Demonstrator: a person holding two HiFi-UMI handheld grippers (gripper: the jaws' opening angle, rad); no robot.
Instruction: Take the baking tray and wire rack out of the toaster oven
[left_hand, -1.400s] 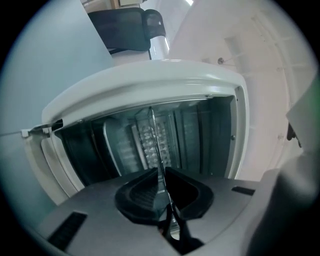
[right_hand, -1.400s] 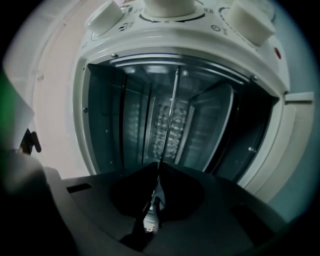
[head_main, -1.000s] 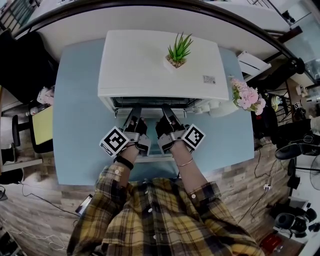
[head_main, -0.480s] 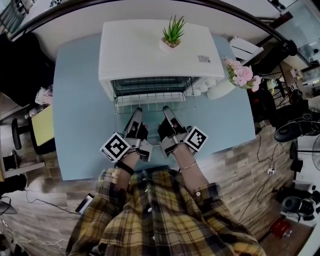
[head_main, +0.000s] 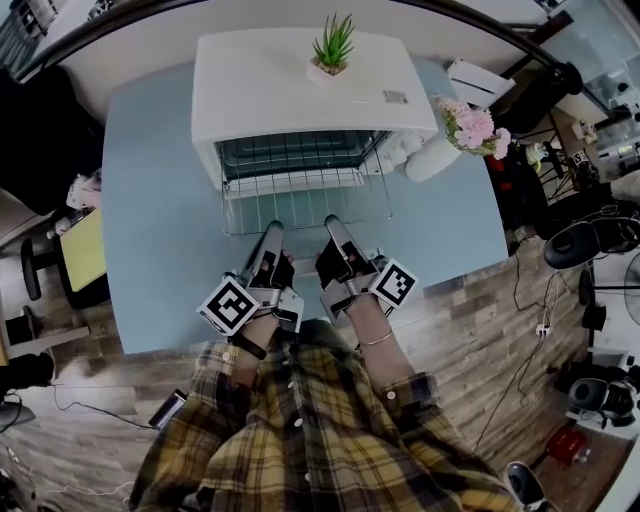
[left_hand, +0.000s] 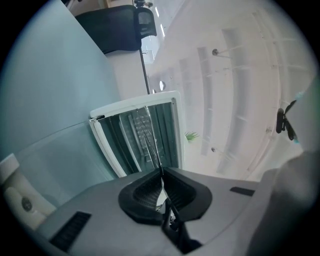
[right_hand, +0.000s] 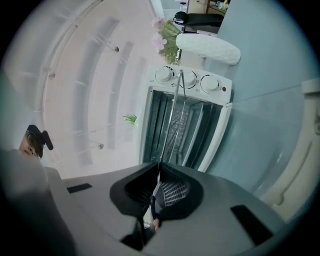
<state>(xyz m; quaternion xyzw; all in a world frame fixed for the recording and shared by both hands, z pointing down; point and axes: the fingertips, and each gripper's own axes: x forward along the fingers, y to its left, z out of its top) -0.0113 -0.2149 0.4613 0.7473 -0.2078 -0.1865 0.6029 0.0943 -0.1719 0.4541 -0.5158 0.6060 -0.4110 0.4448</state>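
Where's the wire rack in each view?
Head view: wire rack centre, partly out of the toaster oven.
Left gripper view: edge-on, a thin line from the jaws to the oven mouth.
Right gripper view: likewise edge-on, running from the jaws.
Shared landmark: the white toaster oven, in all three.

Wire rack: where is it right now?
Head view, centre: the wire rack sticks partly out of the toaster oven, over the blue table, its front edge clamped by the left tongs and right tongs.

The boxy white toaster oven (head_main: 290, 90) and silvery wire rack (head_main: 300, 205) are contrasting with the pale blue tabletop (head_main: 150, 220) and yellow-and-dark plaid cloth shirt (head_main: 330, 440).
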